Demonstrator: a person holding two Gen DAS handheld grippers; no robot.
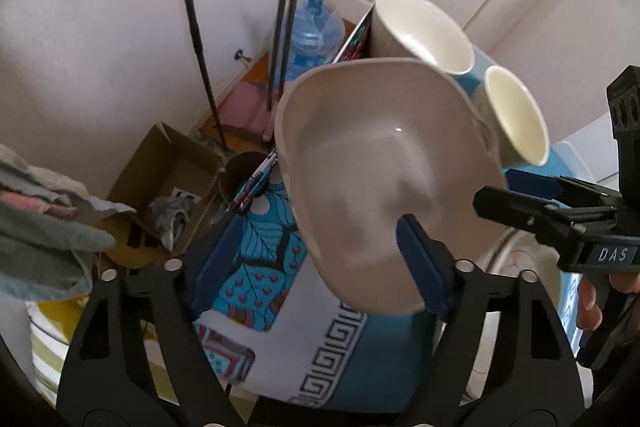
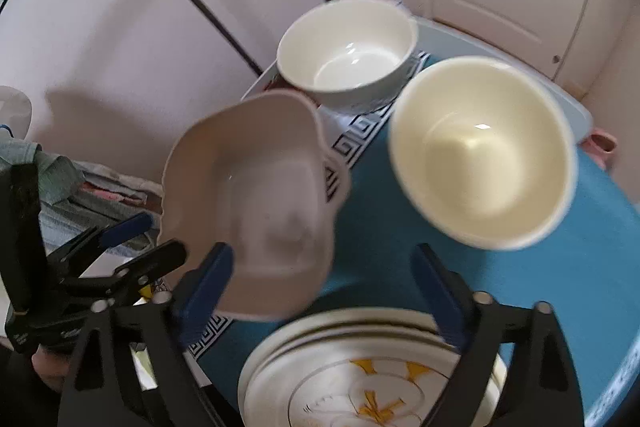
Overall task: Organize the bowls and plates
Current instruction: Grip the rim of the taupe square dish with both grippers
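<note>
Both claws are spread wide with nothing held. The left gripper (image 1: pixel 316 259) has its right blue pad over the near rim of the pale grey-white squarish scalloped bowl (image 1: pixel 384 171), its left pad out over the blue patterned tablecloth (image 1: pixel 260 251); no pad presses on it, and the bowl's long axis runs away from the claw toward the far edge. The right gripper (image 2: pixel 324 291) sees that same bowl just left of its gap, with the stack of white plates with a yellow flower motif (image 2: pixel 360 379) straight below. The cream round bowl (image 2: pixel 484 155) lies ahead and to the right, the white round bowl (image 2: pixel 348 51) further back. The left claw looks nearer the squarish bowl.
</note>
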